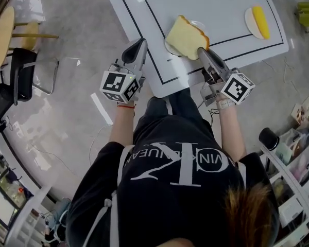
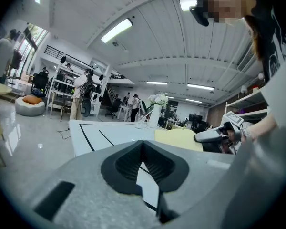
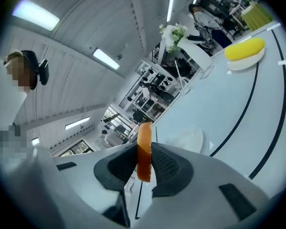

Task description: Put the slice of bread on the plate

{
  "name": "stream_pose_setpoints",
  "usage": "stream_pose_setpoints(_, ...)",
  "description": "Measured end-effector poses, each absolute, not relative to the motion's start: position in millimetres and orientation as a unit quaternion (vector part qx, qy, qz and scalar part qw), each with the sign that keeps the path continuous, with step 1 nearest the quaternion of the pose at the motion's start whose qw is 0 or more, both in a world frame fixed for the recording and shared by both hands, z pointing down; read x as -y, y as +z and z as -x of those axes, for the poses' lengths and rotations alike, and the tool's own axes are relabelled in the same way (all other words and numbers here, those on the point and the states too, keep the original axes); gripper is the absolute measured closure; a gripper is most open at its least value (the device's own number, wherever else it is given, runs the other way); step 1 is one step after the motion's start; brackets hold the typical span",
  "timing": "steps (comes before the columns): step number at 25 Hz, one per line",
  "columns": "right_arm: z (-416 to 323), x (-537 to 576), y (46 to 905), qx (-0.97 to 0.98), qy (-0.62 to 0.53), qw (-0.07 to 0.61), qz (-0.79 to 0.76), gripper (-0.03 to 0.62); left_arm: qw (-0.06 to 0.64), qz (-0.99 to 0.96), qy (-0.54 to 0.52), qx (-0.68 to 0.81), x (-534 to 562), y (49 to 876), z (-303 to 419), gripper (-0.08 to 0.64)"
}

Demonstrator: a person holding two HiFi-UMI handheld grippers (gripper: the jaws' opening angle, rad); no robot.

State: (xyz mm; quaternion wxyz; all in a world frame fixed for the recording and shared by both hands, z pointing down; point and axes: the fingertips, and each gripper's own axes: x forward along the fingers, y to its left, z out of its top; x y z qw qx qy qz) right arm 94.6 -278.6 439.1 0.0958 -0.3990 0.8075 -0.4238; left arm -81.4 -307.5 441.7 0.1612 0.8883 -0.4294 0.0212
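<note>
A slice of bread (image 1: 185,36) with a brown crust hangs over the small white plate (image 1: 198,24) on the white table. My right gripper (image 1: 201,51) is shut on its near edge. In the right gripper view the bread (image 3: 144,136) stands edge-on between the pads, and the plate (image 3: 188,138) lies just beyond on the table. My left gripper (image 1: 140,46) is shut and empty, off the table's left edge. The left gripper view shows its jaws (image 2: 143,147) closed, with the bread (image 2: 178,138) and the right gripper (image 2: 213,136) to the right.
The white table (image 1: 211,4) carries black lines. A second plate with a yellow piece of food (image 1: 260,21) sits at the far right, also visible as the yellow food (image 3: 244,49). A vase of flowers (image 3: 174,35) stands at the far side. Chairs (image 1: 20,71) stand at the left.
</note>
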Motion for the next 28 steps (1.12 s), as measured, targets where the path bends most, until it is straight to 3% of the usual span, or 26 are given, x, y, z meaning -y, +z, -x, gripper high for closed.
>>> stream_pose_setpoints(9, -71, 305, 453, -0.794, -0.500, 0.086, 0.333, 0.503, 0.166, -0.865, 0.023, 0.472, 311, 442, 103, 0.558)
stream_pose_setpoints(15, -86, 307, 476, -0.759, -0.529, 0.048, 0.377, 0.500, 0.170, -0.856, 0.021, 0.488, 308, 443, 114, 0.558)
stream_pose_setpoints(28, -97, 307, 493, -0.754, -0.513, -0.021, 0.410, 0.466, 0.166, -0.861, 0.008, 0.481, 316, 434, 106, 0.558)
